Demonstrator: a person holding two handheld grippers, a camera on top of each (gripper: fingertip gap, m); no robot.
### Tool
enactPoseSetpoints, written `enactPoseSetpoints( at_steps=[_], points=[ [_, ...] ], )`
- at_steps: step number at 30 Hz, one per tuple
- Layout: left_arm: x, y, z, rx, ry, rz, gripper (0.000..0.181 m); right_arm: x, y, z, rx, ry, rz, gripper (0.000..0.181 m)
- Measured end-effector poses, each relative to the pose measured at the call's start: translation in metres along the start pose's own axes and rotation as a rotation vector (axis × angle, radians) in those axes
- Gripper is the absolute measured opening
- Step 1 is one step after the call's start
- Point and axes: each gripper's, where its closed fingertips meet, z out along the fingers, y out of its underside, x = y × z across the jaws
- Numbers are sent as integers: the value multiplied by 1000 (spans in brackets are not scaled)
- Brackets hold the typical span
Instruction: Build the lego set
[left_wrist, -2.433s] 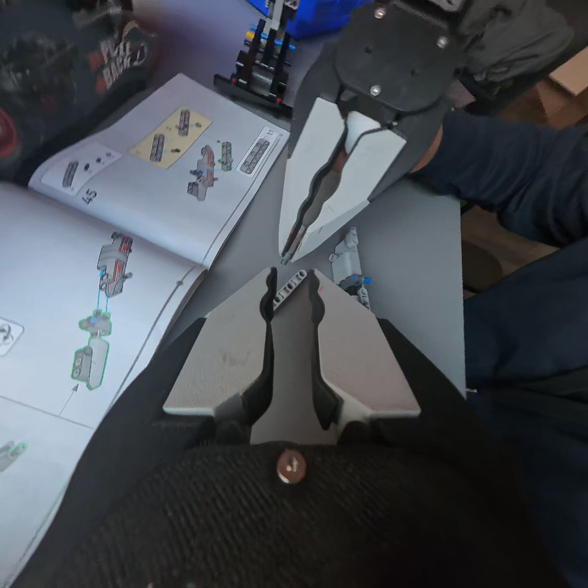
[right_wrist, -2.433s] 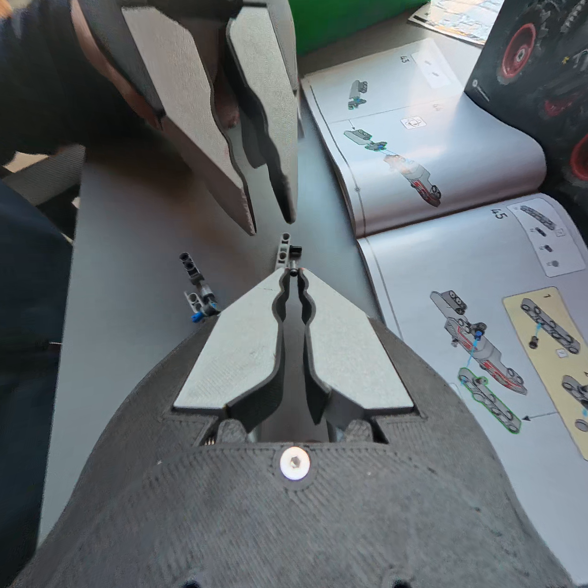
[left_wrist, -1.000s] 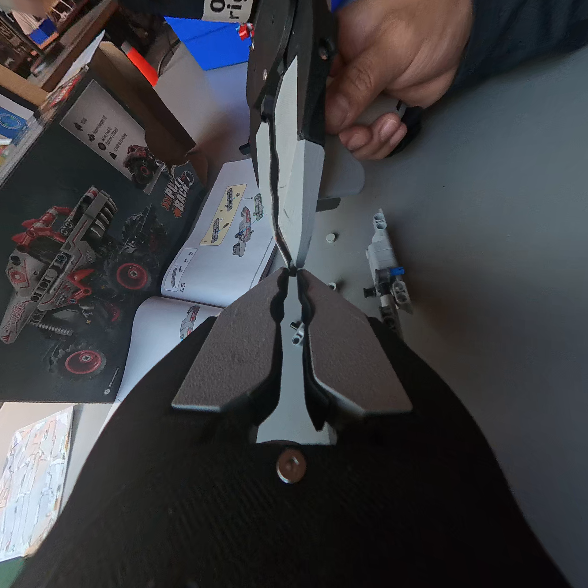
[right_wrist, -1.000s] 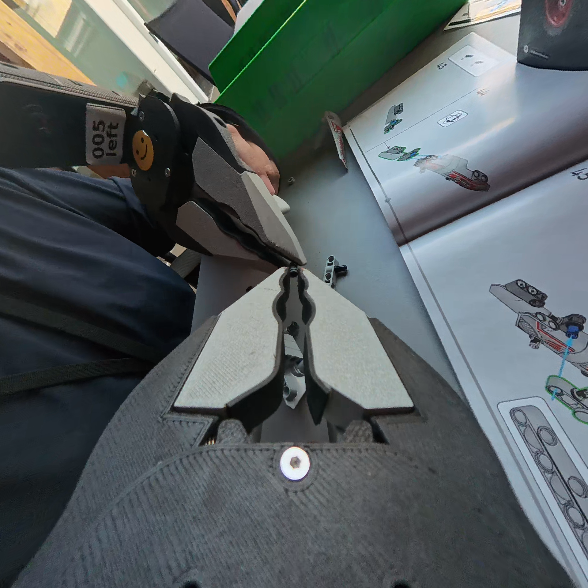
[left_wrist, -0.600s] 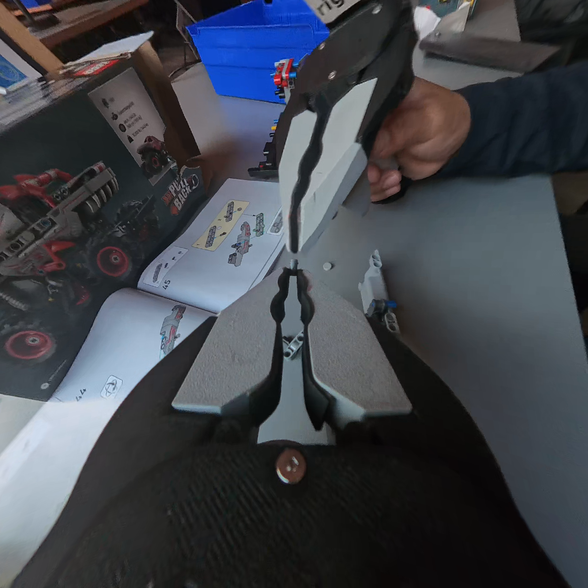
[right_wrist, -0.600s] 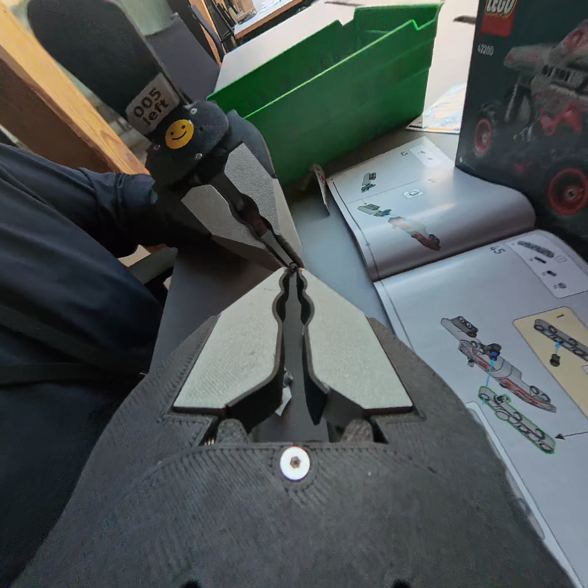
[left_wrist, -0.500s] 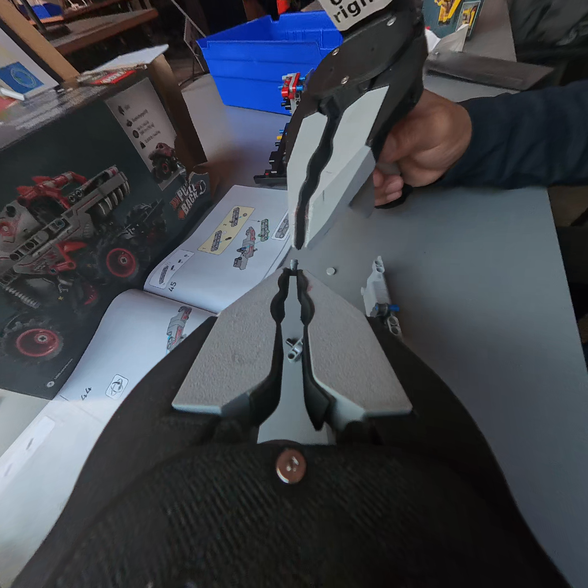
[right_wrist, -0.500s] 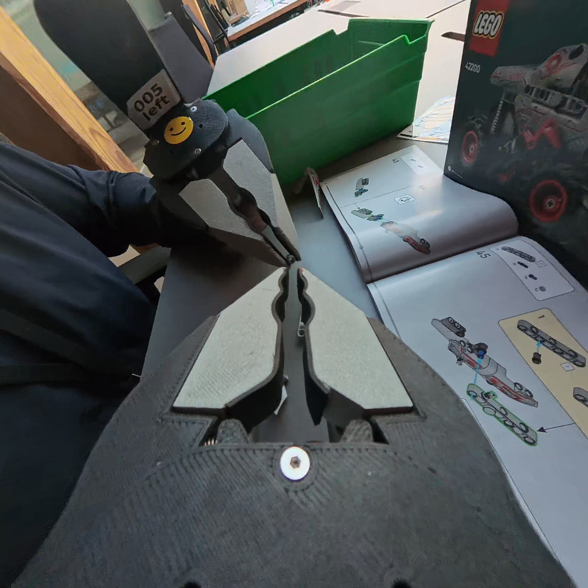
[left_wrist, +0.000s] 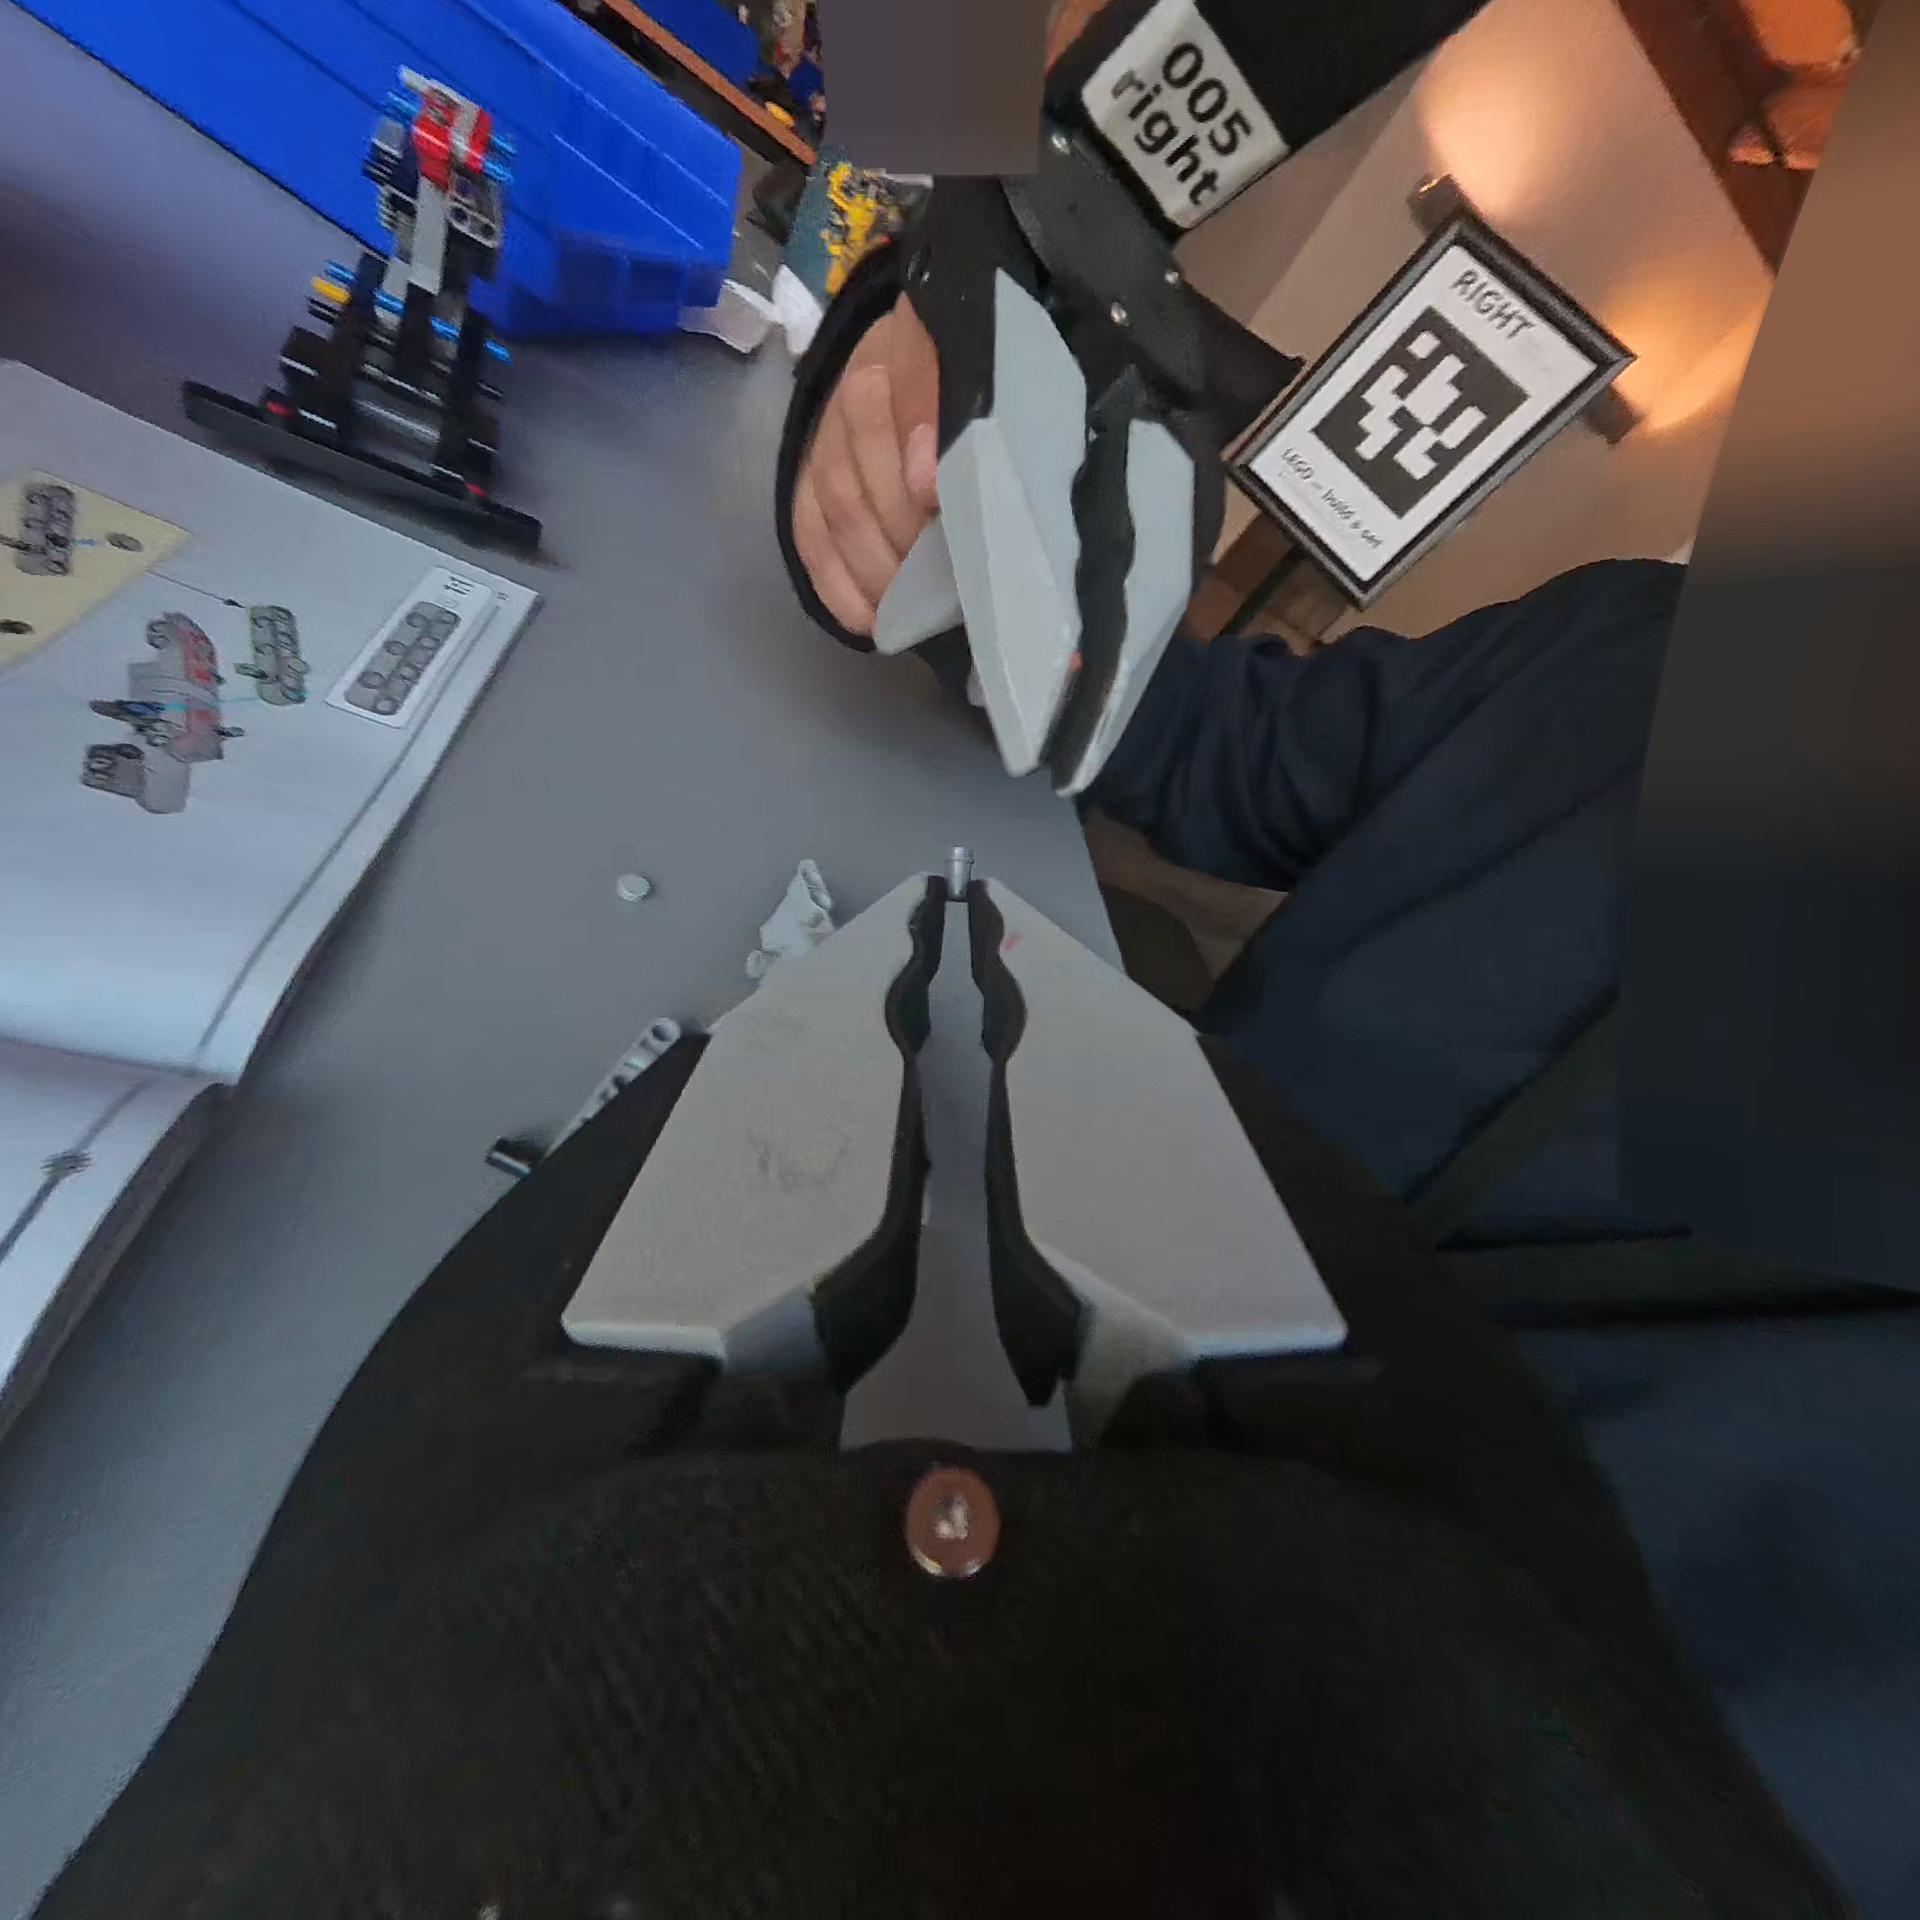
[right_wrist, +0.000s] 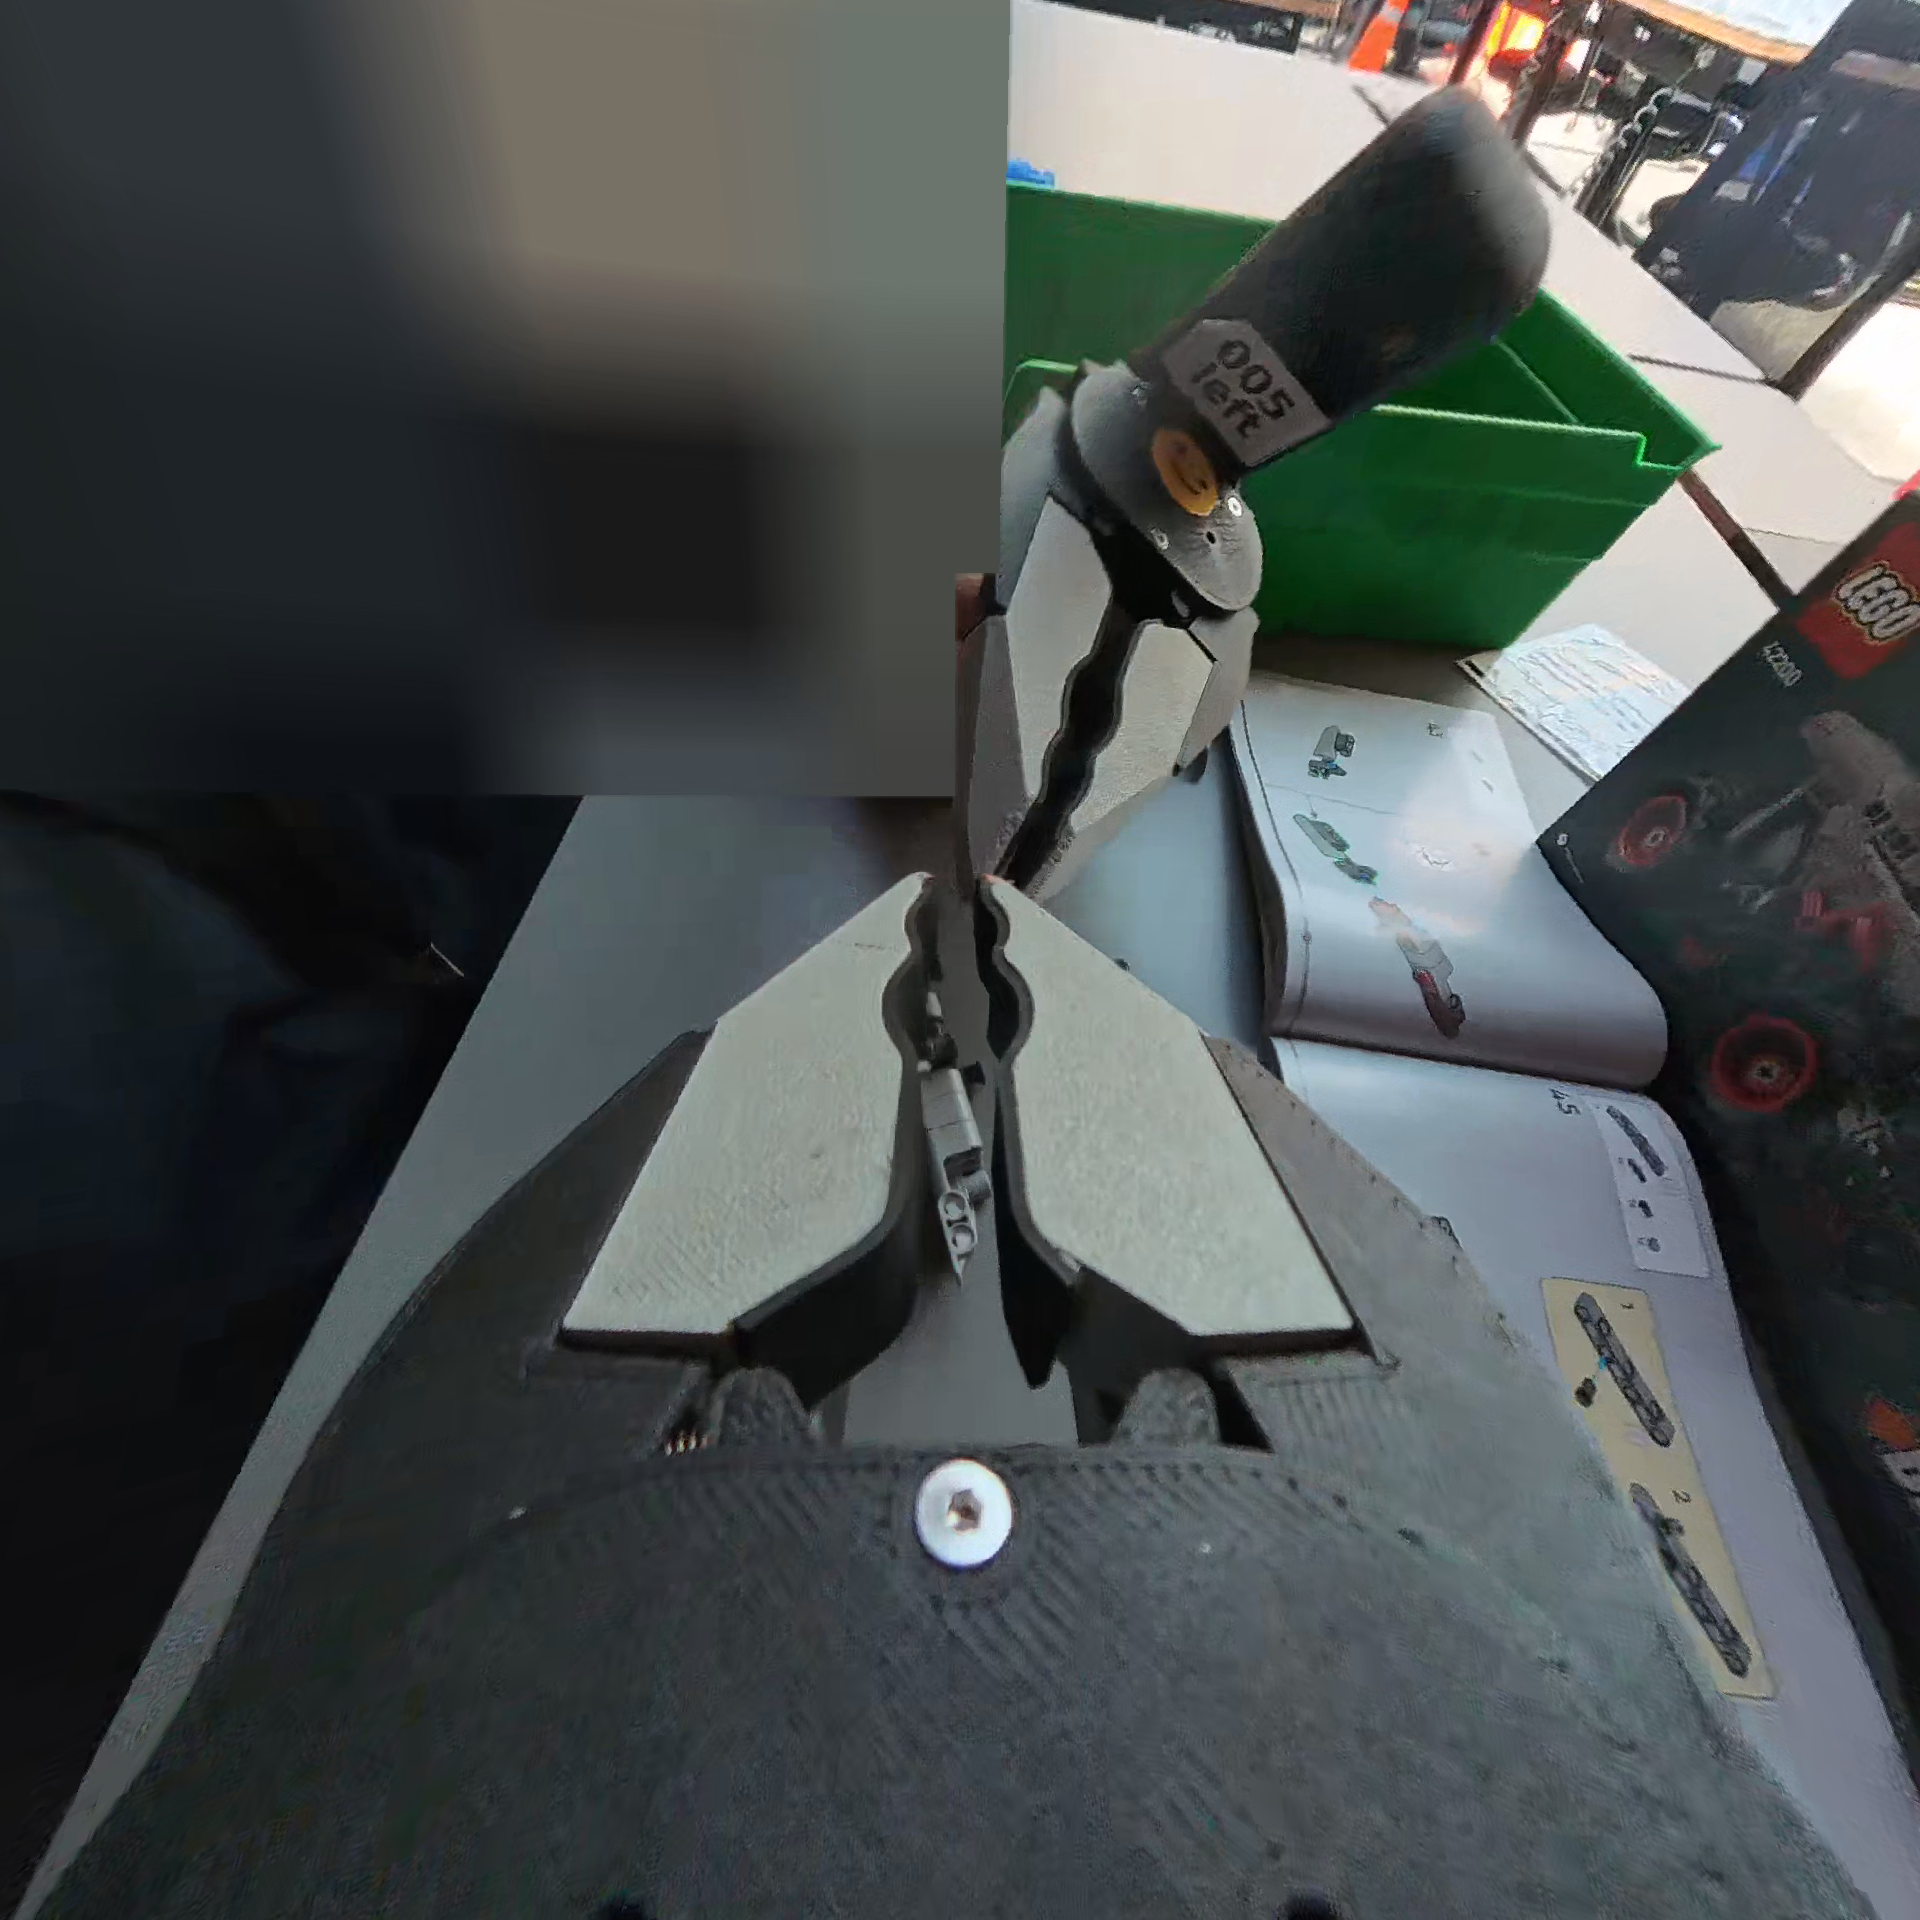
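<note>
My left gripper (left_wrist: 954, 891) is shut on a small grey pin (left_wrist: 956, 864) that sticks out beyond its tips, held above the grey table (left_wrist: 644, 727). My right gripper (right_wrist: 958, 885) has its jaws only a little apart with nothing between them. In the left wrist view it (left_wrist: 1047, 777) hangs tips-down just beyond the pin, not touching it. The left gripper also shows in the right wrist view (right_wrist: 1023, 862), close to my right tips. A light grey lego sub-assembly (left_wrist: 798, 916) (right_wrist: 951, 1138) lies on the table under both grippers. A grey beam (left_wrist: 629, 1065) lies beside it.
The open instruction booklet (left_wrist: 208, 810) (right_wrist: 1403, 914) lies to one side, with the dark lego box (right_wrist: 1787, 935) and a green bin (right_wrist: 1455, 520) behind. A black and red part-built model (left_wrist: 405, 312) and a blue bin (left_wrist: 436, 125) stand at the back. A small round piece (left_wrist: 632, 886) lies loose. A dark-sleeved arm (left_wrist: 1403, 790) is at the table edge. The grippers are tip to tip, or close to it. My left tips are roughly 10 centimeters from the small round piece (left_wrist: 632, 886).
Both grippers have tilted and swung toward the table's near edge. The right gripper has drawn a little farther from the left tips. The pin stays in the left gripper.
</note>
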Motion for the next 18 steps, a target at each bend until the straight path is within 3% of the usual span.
enactPoseSetpoints(
  at_steps=[5, 18],
  points=[
    [12, 9, 3, -52, 88, -13, 1, -3, 16, 12, -109, 52, -93, 10],
    [20, 20, 7, -107, 146, -35, 1, -19, 13, 20, -116, 46, -213, 1]
  ],
)
